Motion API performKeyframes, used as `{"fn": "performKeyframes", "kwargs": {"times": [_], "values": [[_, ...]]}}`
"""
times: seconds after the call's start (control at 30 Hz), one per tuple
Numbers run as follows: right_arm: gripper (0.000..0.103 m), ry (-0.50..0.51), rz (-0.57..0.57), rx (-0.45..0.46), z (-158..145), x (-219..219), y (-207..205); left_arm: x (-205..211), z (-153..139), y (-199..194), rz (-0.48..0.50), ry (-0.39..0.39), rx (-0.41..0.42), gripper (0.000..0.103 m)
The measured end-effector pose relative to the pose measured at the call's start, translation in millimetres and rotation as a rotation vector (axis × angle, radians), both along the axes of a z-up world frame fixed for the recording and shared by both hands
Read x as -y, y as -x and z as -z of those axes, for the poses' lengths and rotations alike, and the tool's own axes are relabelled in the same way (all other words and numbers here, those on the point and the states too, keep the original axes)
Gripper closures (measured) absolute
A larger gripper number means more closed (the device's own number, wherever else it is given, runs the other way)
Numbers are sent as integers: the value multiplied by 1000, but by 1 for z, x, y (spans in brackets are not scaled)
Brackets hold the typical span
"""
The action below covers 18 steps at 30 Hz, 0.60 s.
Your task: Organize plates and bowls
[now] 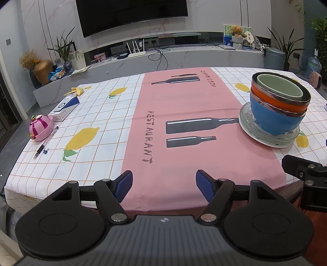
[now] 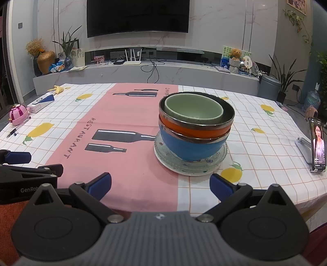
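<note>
Blue-padded left gripper (image 1: 164, 185) and right gripper (image 2: 160, 185) gape empty at table edge (image 2: 143, 210).

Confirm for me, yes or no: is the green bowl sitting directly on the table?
No, the green bowl sits nested on top of the orange bowl and blue bowl, stacked on plates.

Both fisheye views sit low at the table's near edge, tilted down and facing the far wall. The left wrist view frames the stacked bowls (image 1: 280, 102) at middle right; the right wrist view, standing further right, holds them (image 2: 195, 126) near centre and closer. Both share the pink cloth strip (image 1: 179, 131) and the television (image 1: 130, 14).
</note>
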State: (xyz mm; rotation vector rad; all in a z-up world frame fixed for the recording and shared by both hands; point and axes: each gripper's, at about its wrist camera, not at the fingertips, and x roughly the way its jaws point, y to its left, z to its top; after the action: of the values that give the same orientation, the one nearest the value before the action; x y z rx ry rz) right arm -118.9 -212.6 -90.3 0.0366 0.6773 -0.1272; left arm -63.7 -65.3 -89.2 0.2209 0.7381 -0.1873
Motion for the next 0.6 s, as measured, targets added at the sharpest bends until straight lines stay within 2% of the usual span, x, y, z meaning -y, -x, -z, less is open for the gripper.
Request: {"fn": "performKeyframes", "kwargs": {"times": [0.6], "values": [[3, 1, -8, -5, 1, -1, 1, -1, -2, 1, 1, -1, 6, 20]]}}
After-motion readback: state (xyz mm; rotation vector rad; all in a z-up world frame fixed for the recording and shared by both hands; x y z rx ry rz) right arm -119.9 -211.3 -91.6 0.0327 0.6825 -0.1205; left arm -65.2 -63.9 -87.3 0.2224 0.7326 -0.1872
